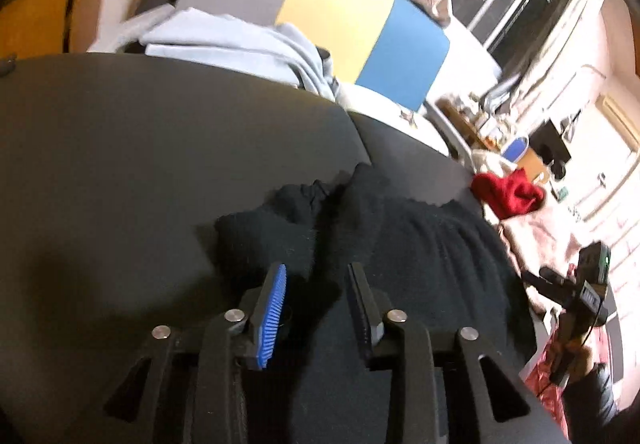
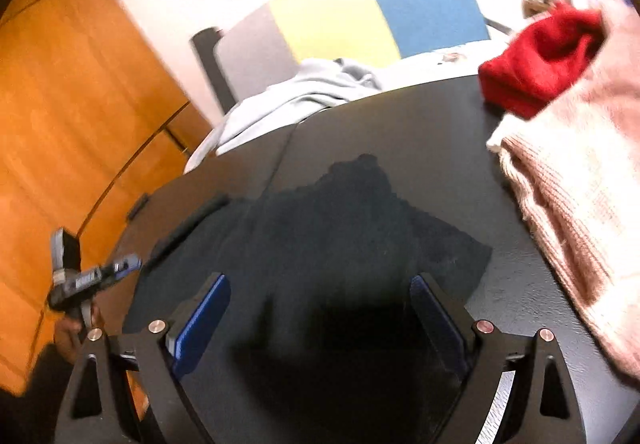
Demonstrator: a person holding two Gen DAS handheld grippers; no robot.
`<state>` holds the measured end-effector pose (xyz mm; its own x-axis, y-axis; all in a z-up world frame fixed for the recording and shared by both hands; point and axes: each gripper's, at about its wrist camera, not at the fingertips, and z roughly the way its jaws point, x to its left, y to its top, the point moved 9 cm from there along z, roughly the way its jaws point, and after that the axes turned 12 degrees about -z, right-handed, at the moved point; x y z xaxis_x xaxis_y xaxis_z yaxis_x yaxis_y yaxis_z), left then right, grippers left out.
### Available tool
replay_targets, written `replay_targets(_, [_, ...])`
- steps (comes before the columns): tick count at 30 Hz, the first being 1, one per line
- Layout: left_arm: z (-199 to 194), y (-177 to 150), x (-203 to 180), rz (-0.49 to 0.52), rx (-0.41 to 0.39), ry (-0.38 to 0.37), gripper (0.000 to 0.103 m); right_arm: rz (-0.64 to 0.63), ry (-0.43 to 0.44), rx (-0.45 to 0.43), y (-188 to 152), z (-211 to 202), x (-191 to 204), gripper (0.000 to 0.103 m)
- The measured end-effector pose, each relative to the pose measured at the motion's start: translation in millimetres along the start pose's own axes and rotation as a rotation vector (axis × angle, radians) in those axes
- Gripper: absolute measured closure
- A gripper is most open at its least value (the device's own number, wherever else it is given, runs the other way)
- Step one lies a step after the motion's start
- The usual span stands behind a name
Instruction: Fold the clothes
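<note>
Hovering low over the dark table [image 1: 120,172], the left gripper [image 1: 316,284] points down at a slant, its jaws partly apart with nothing pressed between them; the black garment [image 1: 400,228] lies just under and ahead of its tips, bunched at one end, so I think it is only being arranged and no real fold is made yet. The right gripper [image 2: 320,308] is tilted down in the same way over the flatter part of this same black garment [image 2: 360,228], and its jaws stand wide and hold nothing. Both tools sit at opposite sides of the cloth, probably so that each one can take an edge. A bit farther, at the table's side, a pink knitted sweater [image 2: 576,212] and a red cloth [image 2: 536,60] wait in a heap, most likely the next pieces. At the far edge a pale blue garment [image 1: 224,40] hangs over the table, and behind it stands a board in grey, yellow and blue [image 1: 352,24].
</note>
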<state>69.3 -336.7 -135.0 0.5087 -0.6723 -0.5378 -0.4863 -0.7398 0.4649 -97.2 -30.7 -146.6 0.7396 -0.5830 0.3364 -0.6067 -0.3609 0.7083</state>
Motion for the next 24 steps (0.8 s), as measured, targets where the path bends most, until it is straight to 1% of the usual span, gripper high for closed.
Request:
replay_targets(1, [4.5,1.7,-1.0,0.008,0.015,-0.007,0.066,0.033,0.006,0.001,4.1,4.7,-0.1,0.007])
replay_targets(3, [10.3,3.6,-8.8,0.033,0.04,-0.046,0.059,0.101,0.021,-0.008,7.5,14.7,-2.0,0.006])
replay_targets(5, [15.5,2.5,-20.9,0.074,0.061,-0.085,0.057,0.138,0.019,-0.016,8.4,16.8,-3.2,0.005])
replay_targets(6, [18.1,1.4,-27.2,0.111,0.071,-0.092,0.055,0.157,0.018,-0.021,7.7,16.8,-5.4,0.004])
replay_targets(7, [21.7,-0.5,-34.1,0.158,0.082,-0.088,0.05,0.179,0.02,-0.024,6.4,16.6,-7.7,0.004])
replay_targets(8, [27.1,-3.1,-40.0,0.214,0.096,-0.068,0.048,0.2,0.025,-0.024,4.4,16.1,-9.9,0.004])
replay_targets(10, [42.0,-6.0,-42.1,0.32,0.103,0.029,0.048,0.221,0.029,-0.022,1.6,15.0,-12.3,0.004])
replay_targets(12, [58.7,-3.2,-36.6,0.362,0.113,0.129,0.048,0.221,0.03,-0.024,1.0,12.5,-13.3,0.004])
replay_targets(13, [66.6,0.7,-33.0,0.361,0.12,0.168,0.054,0.215,0.028,-0.021,1.0,12.9,-12.9,0.003])
replay_targets(14, [71.0,6.3,-32.5,0.333,0.124,0.165,0.06,0.208,0.024,-0.019,1.2,13.4,-12.4,0.003])
replay_targets(15, [72.3,11.8,-35.1,0.295,0.125,0.125,0.067,0.198,0.019,-0.015,1.7,14.0,-11.9,0.003])
replay_targets(16, [74.0,18.6,-36.6,0.225,0.139,0.063,0.087,0.188,0.014,-0.011,2.0,15.3,-11.6,0.003])
replay_targets(17, [75.3,26.2,-36.1,0.116,0.166,-0.024,0.101,0.177,0.009,-0.005,2.0,17.7,-11.7,0.003])
replay_targets(18, [75.0,32.1,-34.8,0.011,0.187,-0.108,0.101,0.167,0.004,0.001,2.1,20.1,-11.7,0.002])
replay_targets(20, [59.8,41.8,-33.0,-0.212,0.211,-0.346,0.101,0.137,-0.004,0.008,1.5,23.6,-11.5,0.002])
replay_targets(21, [48.4,43.4,-30.7,-0.289,0.207,-0.433,0.1,0.121,-0.008,0.012,0.9,24.6,-10.8,0.002])
replay_targets(22, [39.8,43.9,-25.0,-0.346,0.199,-0.476,0.099,0.106,-0.006,0.016,-0.1,24.4,-9.6,0.002])
replay_targets(23, [37.3,41.5,-14.4,-0.375,0.193,-0.456,0.099,0.094,0.0,0.015,-1.6,23.7,-8.5,0.002])
replay_targets(24, [40.4,36.6,1.5,-0.403,0.194,-0.404,0.099,0.083,0.007,0.014,-3.2,23.0,-7.5,0.001])
